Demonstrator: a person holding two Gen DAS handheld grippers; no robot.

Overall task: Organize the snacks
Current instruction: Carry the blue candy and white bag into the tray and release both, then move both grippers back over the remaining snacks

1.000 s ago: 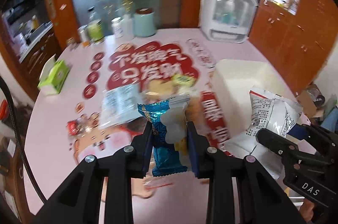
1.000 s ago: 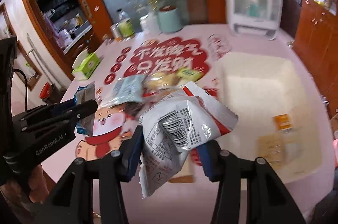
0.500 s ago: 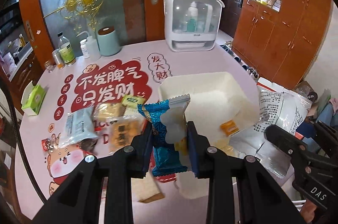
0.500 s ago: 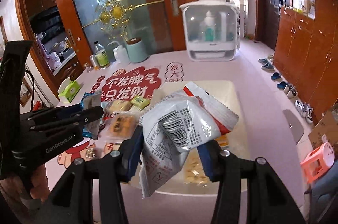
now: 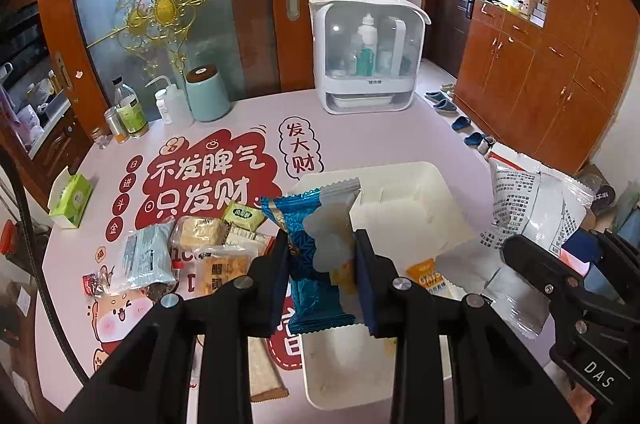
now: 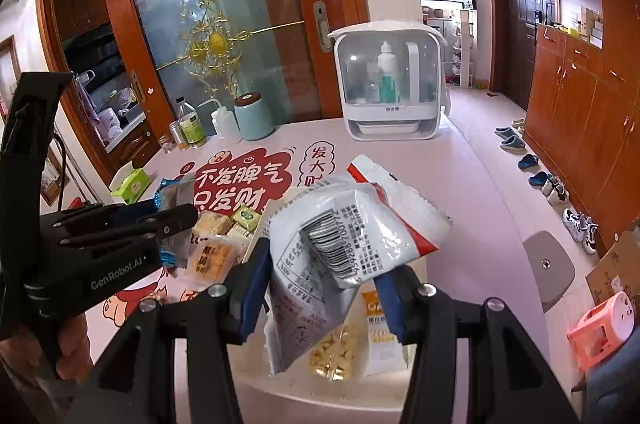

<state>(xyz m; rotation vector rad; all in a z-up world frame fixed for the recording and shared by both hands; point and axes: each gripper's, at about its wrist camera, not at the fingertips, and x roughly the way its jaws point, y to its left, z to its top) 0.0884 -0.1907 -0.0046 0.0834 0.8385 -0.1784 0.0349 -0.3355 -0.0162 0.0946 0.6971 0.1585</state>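
Snack packets are being carried over the white bin near the tabletop's right edge: left gripper clamping a blue wafer packet, right gripper clamping a white-and-red bag. Next move, as judged: lowering into the bin, then releasing.

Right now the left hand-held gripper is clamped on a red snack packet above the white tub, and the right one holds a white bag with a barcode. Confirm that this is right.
One detail is wrong: the snack packet in the left hand-held gripper is blue, not red, as the left wrist view shows. It does hang above the white tub, and the right hand-held gripper does hold the white bag with a barcode.
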